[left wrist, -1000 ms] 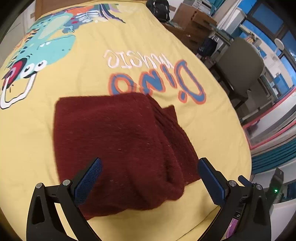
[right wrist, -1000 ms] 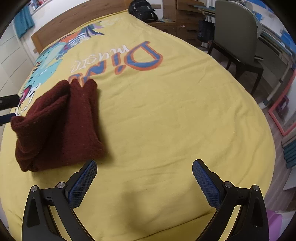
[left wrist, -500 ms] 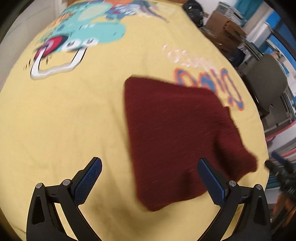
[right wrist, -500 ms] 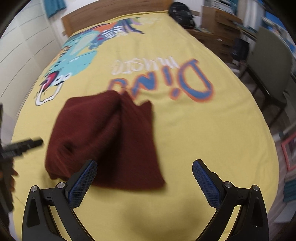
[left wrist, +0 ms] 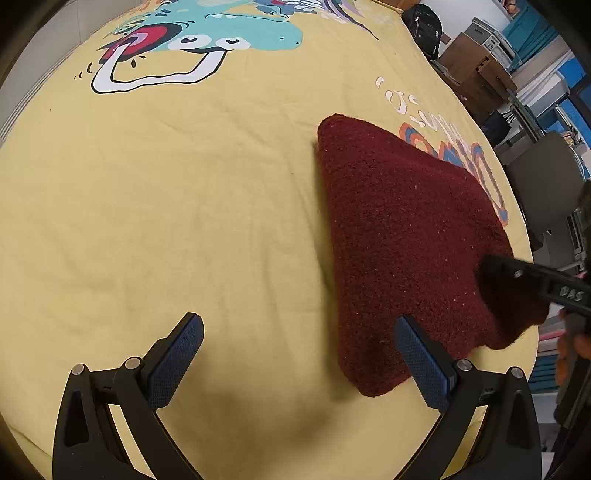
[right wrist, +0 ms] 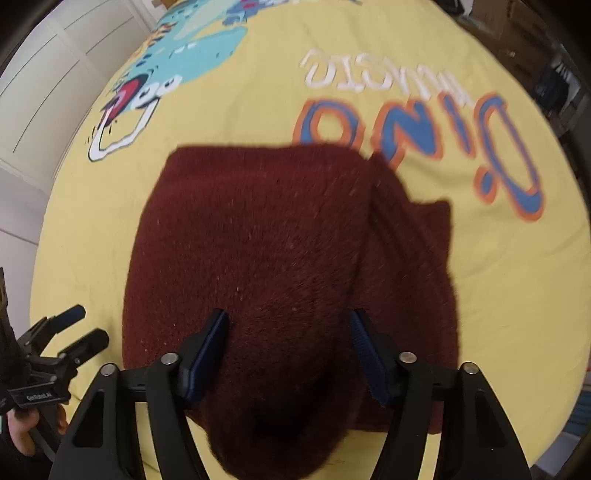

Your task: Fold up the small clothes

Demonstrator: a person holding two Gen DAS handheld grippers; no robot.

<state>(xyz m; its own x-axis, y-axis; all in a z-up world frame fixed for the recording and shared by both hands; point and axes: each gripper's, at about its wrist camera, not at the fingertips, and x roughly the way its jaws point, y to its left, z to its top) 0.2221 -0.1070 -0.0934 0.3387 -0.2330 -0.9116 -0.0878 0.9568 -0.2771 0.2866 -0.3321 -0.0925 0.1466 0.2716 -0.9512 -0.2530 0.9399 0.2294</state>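
1. Maroon knit garment (right wrist: 288, 258): folded, lying on the yellow bedspread (left wrist: 166, 206). In the right wrist view it fills the centre and lower centre of the frame; in the left wrist view it occupies the right half, tapering toward the upper centre
2. Right gripper (right wrist: 290, 350): fingers partly closed, set on either side of a raised bunch of the maroon fabric at lower centre. The blue pads (right wrist: 205, 354) lie against the cloth on both sides. This view is motion-blurred, so it cannot be told whether the grip is firm
3. Right gripper in the left wrist view (left wrist: 532, 280): a black finger enters from the right edge and meets the lower right corner of the garment
4. Left gripper (left wrist: 299, 363): fingers spread wide, holding nothing. The left pad is over bare bedspread at lower left; the right pad (left wrist: 421, 363) overlaps the near edge of the garment in the frame; contact cannot be determined
5. Left gripper in the right wrist view (right wrist: 70, 332): at the lower left edge, beside the garment and apart from it
6. Bedspread print: a teal dinosaur (left wrist: 207, 33) at the upper left of the left wrist view; blue and orange lettering (right wrist: 417, 136) at the upper right of the right wrist view, partly covered by the garment
7. A grey chair (left wrist: 543, 184) stands beyond the bed at the right edge of the left wrist view
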